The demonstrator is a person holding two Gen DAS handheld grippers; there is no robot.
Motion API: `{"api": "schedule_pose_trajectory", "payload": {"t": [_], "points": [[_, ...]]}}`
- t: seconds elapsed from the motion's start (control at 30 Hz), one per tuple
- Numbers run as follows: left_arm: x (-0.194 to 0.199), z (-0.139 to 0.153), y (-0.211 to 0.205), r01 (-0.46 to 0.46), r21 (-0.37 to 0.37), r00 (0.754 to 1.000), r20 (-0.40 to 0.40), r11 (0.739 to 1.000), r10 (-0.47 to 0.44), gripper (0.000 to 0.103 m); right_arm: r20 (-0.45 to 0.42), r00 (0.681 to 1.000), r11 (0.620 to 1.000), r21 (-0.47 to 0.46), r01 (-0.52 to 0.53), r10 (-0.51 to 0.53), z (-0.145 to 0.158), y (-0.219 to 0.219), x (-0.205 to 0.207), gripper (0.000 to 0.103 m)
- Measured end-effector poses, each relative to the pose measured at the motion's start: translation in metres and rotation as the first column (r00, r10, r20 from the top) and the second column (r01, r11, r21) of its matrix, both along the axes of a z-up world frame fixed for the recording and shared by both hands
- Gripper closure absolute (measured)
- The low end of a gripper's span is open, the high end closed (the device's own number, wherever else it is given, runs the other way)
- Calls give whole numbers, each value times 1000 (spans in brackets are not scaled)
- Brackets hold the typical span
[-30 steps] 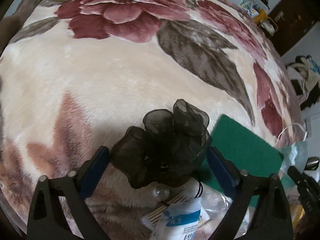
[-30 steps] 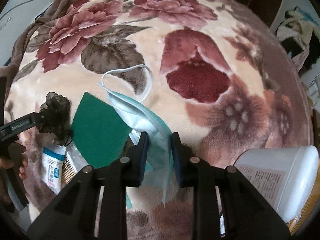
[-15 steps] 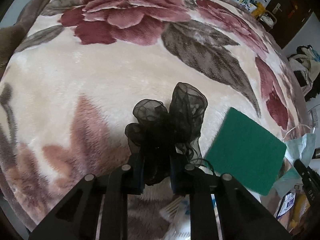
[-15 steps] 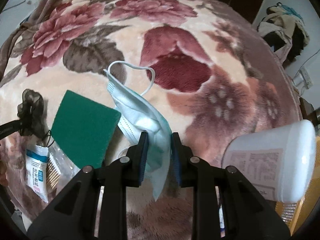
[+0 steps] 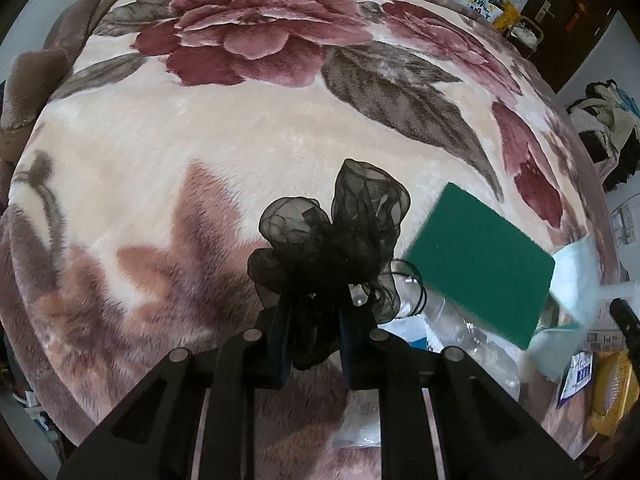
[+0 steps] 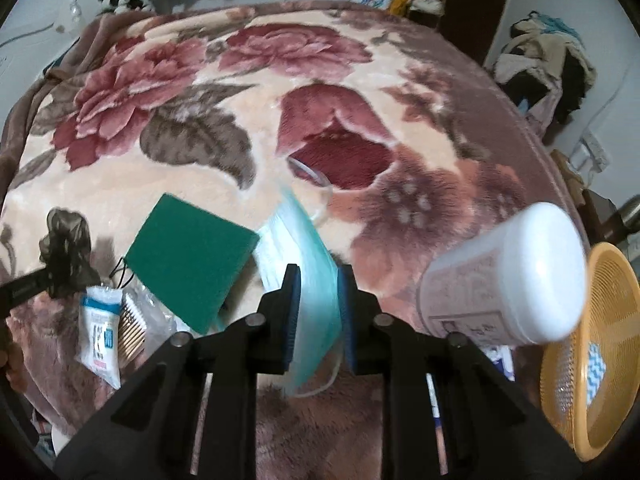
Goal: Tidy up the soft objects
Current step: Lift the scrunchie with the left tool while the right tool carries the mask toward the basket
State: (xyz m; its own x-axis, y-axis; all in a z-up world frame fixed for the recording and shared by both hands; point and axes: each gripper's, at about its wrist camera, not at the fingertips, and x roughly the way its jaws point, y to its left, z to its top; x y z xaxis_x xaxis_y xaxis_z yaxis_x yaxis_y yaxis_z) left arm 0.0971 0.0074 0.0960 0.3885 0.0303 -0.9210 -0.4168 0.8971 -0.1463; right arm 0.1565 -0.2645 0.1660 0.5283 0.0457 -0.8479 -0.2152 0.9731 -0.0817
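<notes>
Black organza scrunchie [image 5: 332,248] hides the clamped left claw's [image 5: 314,336] tips; right claw [image 6: 318,312] pinches a blurred mask [image 6: 308,264].

A flowered blanket [image 6: 360,128] covers the whole bed, and everything lies near its front edge. Farthest left is the gauzy hair tie [image 5: 332,240], raised between the fingers of the left gripper [image 5: 314,344]. Just right of it lies the flat scouring pad [image 6: 192,264], its front edge overlapping a clear plastic bag [image 6: 148,316] and a packet [image 6: 98,332] lying before it. Right of the pad, touching its corner, is the face mask [image 6: 310,280], between the pads of the right gripper [image 6: 318,316]. Further right a tub [image 6: 508,276] lies on its side, and beyond it, at the bed's right edge, sits a mesh basket [image 6: 612,344].
</notes>
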Motion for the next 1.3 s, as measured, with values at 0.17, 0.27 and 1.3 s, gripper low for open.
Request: {"api": "schedule_pose_trajectory", "payload": {"t": [0.17, 0.27, 1.3], "points": [[-10, 6, -3, 14, 2, 1000, 10, 1000, -14, 85, 3, 1000, 999, 52, 12, -12, 11, -6, -8, 84], [-16, 6, -3, 19, -6, 1000, 7, 1000, -19, 85, -48, 999, 997, 76, -14, 18, 3, -2, -9, 82], [-5, -26, 17, -11, -24, 999, -44, 1000, 10, 85, -58, 987, 986, 61, 156, -153, -49, -35, 26, 79]]}}
